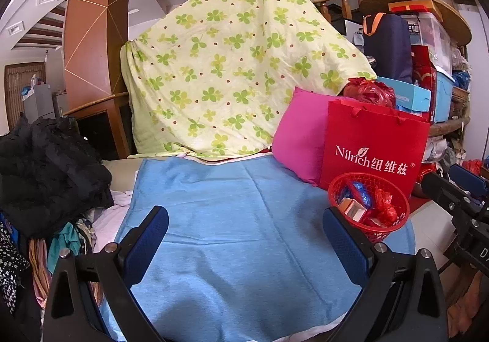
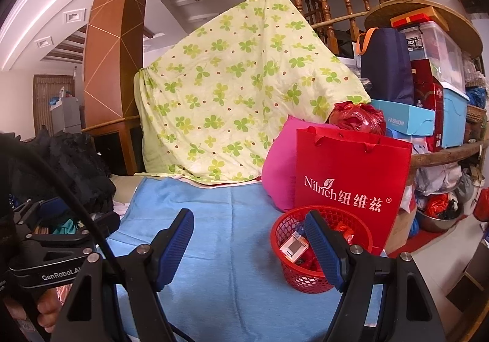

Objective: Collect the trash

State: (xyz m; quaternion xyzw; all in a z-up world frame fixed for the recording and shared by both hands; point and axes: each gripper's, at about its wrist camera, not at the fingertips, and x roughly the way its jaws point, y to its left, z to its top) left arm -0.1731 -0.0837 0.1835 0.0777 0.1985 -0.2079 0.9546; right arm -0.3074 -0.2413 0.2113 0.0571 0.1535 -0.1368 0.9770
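Observation:
A red mesh basket (image 1: 394, 219) stands on the blue cloth (image 1: 244, 219), holding a small box (image 1: 351, 207), a blue wrapper (image 1: 362, 192) and crumpled red plastic (image 1: 385, 207). My left gripper (image 1: 244, 235) is open over the cloth, with nothing between its fingers and the basket just beyond its right finger. In the right wrist view my right gripper (image 2: 250, 247) is also open and empty. Its right finger covers part of the basket (image 2: 299, 277), where the box (image 2: 295, 245) shows.
A red paper bag (image 1: 373, 146) and a pink pillow (image 1: 299, 140) stand behind the basket. A clover-print quilt (image 1: 229, 67) is draped at the back. Dark clothes (image 1: 45, 174) are piled on the left, and boxes and bins (image 2: 428, 82) are stacked on the right.

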